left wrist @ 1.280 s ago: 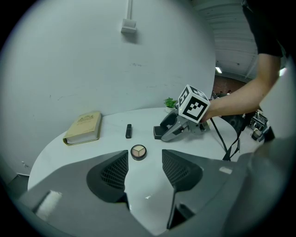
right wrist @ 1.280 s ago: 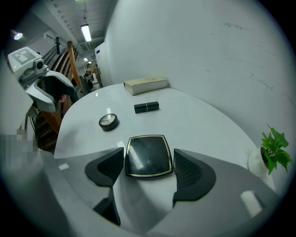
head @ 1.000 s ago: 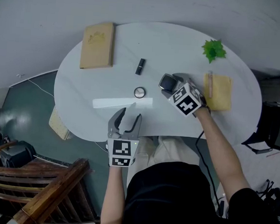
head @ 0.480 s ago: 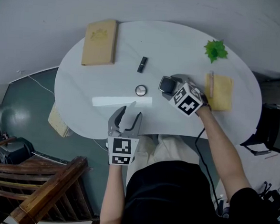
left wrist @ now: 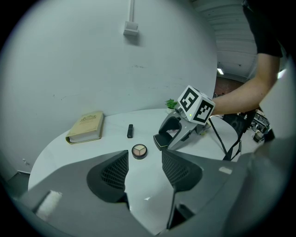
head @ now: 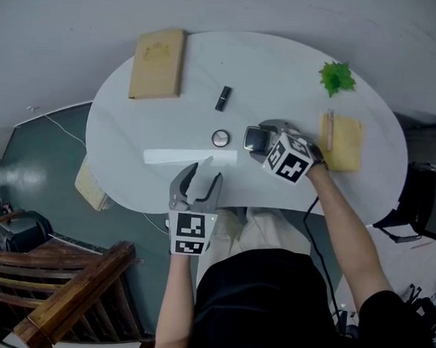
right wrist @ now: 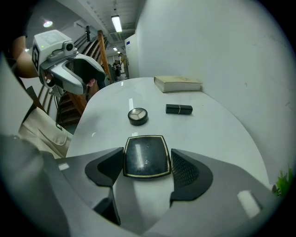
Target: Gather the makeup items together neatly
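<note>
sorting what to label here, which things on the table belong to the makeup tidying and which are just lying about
Part of the job: black square compact, round eyeshadow palette, black lipstick tube.

Just lying about: tan book, green leafy sprig, yellow pad.

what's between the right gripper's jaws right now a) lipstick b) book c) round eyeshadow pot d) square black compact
D: the right gripper clamps the square black compact by its sides, while the round eyeshadow pot and lipstick lie on the table beyond.
</note>
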Demonstrator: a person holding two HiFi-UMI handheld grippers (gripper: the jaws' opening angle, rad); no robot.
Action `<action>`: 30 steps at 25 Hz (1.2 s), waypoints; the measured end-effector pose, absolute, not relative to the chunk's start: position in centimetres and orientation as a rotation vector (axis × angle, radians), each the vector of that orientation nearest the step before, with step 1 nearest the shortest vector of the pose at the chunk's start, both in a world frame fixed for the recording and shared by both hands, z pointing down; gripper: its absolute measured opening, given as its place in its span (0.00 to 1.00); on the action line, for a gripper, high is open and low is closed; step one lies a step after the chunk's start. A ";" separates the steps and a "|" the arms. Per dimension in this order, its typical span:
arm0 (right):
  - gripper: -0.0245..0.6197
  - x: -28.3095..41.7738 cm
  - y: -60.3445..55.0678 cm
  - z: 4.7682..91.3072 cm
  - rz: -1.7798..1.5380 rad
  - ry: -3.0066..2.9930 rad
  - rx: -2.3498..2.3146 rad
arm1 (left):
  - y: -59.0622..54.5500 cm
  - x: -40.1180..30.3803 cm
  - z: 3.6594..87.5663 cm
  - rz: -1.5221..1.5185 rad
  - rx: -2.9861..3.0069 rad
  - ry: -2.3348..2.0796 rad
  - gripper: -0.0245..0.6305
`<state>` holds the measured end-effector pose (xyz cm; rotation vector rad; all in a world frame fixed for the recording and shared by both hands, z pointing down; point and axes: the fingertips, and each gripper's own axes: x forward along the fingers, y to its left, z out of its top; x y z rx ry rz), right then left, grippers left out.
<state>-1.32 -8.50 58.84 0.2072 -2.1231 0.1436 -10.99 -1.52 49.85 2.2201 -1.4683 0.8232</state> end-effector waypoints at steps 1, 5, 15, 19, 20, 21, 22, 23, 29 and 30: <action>0.55 -1.5 -8.3 58.9 0.134 -2.123 0.190 | -1.5 -11.0 49.8 0.824 2.222 -1.468 0.38; 0.55 -2.0 -7.5 59.1 0.092 -2.113 0.113 | -1.4 -11.1 49.9 0.822 2.218 -1.471 0.38; 0.55 -2.5 -7.3 59.3 0.029 -2.095 0.057 | -0.8 -11.1 49.7 0.809 2.214 -1.480 0.38; 0.55 -2.6 -7.6 59.3 0.028 -2.103 0.054 | -0.7 -11.4 49.7 0.809 2.210 -1.489 0.38; 0.55 -2.6 -7.7 59.3 0.030 -2.104 0.056 | -0.7 -11.4 49.7 0.810 2.209 -1.490 0.38; 0.55 -2.6 -7.9 59.3 0.032 -2.106 0.058 | -0.6 -11.5 49.7 0.812 2.207 -1.492 0.38; 0.55 -2.5 -8.0 59.3 0.034 -2.106 0.059 | -0.6 -11.6 49.7 0.814 2.206 -1.494 0.38; 0.55 -2.5 -8.1 59.3 0.035 -2.106 0.058 | -0.5 -11.6 49.7 0.815 2.204 -1.495 0.38; 0.55 -2.6 -8.1 59.2 0.068 -2.127 0.074 | -0.4 -11.7 49.7 0.813 2.198 -1.499 0.38; 0.55 -2.6 -8.2 59.1 0.078 -2.136 0.079 | -0.4 -11.7 49.6 0.814 2.200 -1.499 0.38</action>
